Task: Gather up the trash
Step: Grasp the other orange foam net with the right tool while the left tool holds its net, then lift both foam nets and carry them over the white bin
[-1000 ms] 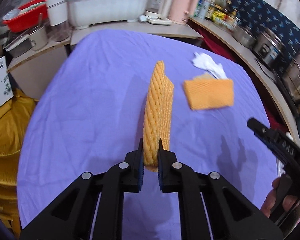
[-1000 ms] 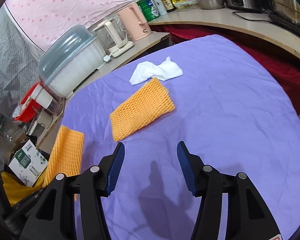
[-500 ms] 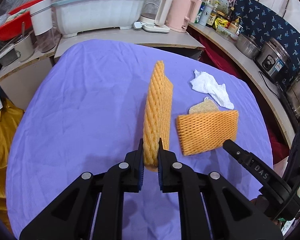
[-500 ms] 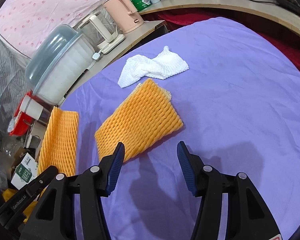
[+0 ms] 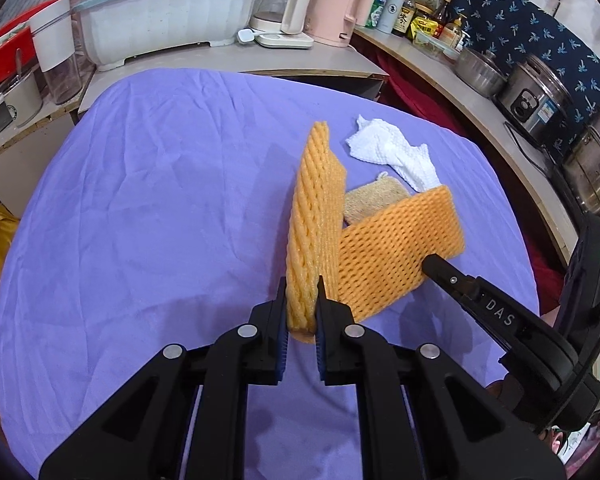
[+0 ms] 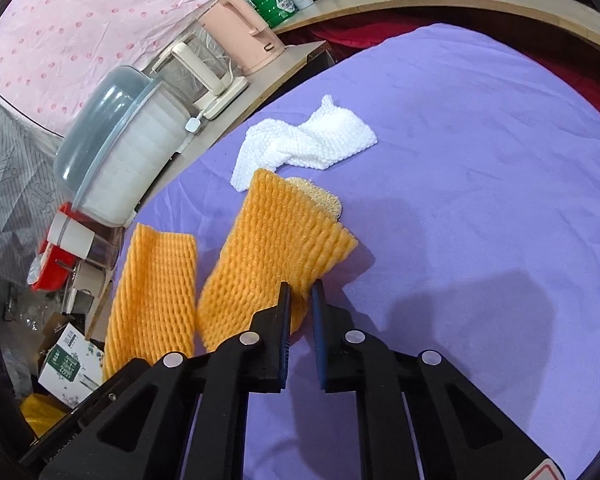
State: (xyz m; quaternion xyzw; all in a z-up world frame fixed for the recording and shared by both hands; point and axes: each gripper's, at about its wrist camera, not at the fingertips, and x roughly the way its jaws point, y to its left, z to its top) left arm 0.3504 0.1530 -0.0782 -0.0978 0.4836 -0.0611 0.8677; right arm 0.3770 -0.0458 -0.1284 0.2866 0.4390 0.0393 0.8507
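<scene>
My left gripper (image 5: 302,292) is shut on the lower end of an orange foam net sleeve (image 5: 314,208), which stands on edge above the purple tablecloth (image 5: 140,220). A second orange foam net (image 6: 276,248) lies beside it, partly over a tan loofah pad (image 6: 324,200). My right gripper (image 6: 301,292) is closing, and its narrow jaws pinch that net's near corner. In the left wrist view the right gripper (image 5: 432,266) meets the second net (image 5: 396,252). A crumpled white paper towel (image 6: 308,140) lies just beyond.
A counter behind the table carries a lidded dish rack (image 5: 160,12), a pink kettle (image 5: 336,8), bottles and steel pots (image 5: 536,96). A cardboard box (image 6: 66,364) and yellow cloth sit below the table's left edge.
The right gripper's jaws have narrowed from wide apart onto the near corner of the second net. The left gripper with its net has drawn closer to that net.
</scene>
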